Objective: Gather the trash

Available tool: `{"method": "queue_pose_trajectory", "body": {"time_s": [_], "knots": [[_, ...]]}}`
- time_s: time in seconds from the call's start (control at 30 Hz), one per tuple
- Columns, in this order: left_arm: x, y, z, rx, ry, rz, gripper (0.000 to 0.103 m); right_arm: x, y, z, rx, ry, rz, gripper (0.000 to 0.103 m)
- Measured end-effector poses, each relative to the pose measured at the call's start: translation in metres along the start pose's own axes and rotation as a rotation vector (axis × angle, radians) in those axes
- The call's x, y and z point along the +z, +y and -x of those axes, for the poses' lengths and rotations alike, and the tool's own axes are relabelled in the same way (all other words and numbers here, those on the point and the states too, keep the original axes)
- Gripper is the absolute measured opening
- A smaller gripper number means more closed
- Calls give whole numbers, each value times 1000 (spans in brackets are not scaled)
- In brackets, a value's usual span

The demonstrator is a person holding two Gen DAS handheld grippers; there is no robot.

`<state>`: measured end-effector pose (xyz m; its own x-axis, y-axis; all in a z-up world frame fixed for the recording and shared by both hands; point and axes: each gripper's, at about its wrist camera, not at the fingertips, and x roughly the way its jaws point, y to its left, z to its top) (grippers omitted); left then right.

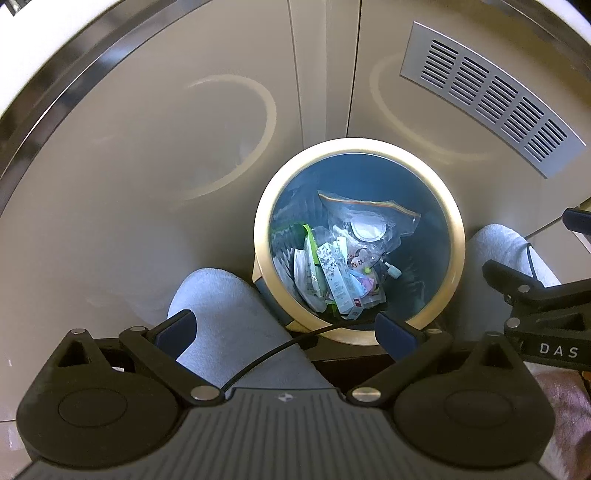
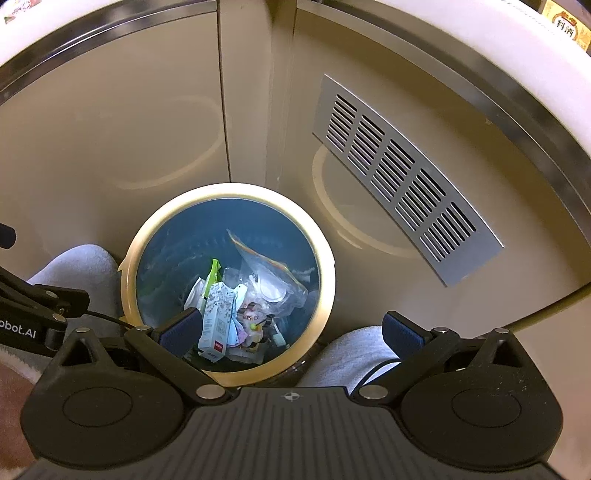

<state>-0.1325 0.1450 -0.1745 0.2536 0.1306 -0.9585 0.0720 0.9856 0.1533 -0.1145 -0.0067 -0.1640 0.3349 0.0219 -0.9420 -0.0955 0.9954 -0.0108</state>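
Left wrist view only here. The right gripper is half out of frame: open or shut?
Observer: Open. The right wrist view shows the right gripper with jaws spread wide and nothing between them.
Operator: Pointing where?
Observer: Down at the trash bin. Its left finger pad overlaps the bin's near rim in the picture.
Operator: Anything in the background I lack?
Observer: A yellow label with Chinese characters, in the top right corner.

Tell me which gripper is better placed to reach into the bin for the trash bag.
Probably the right gripper. It is open with the bin between its fingers, one fingertip already over the trash. The left gripper is open too, but sits nearer the rim.
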Motion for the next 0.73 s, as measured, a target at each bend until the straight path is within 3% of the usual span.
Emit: {"method": "queue_pose_trajectory", "body": {"time_s": [0.73], "knots": [[0,5,7,10,-14,7,103,1,0,5,1,-19,4,103]]}}
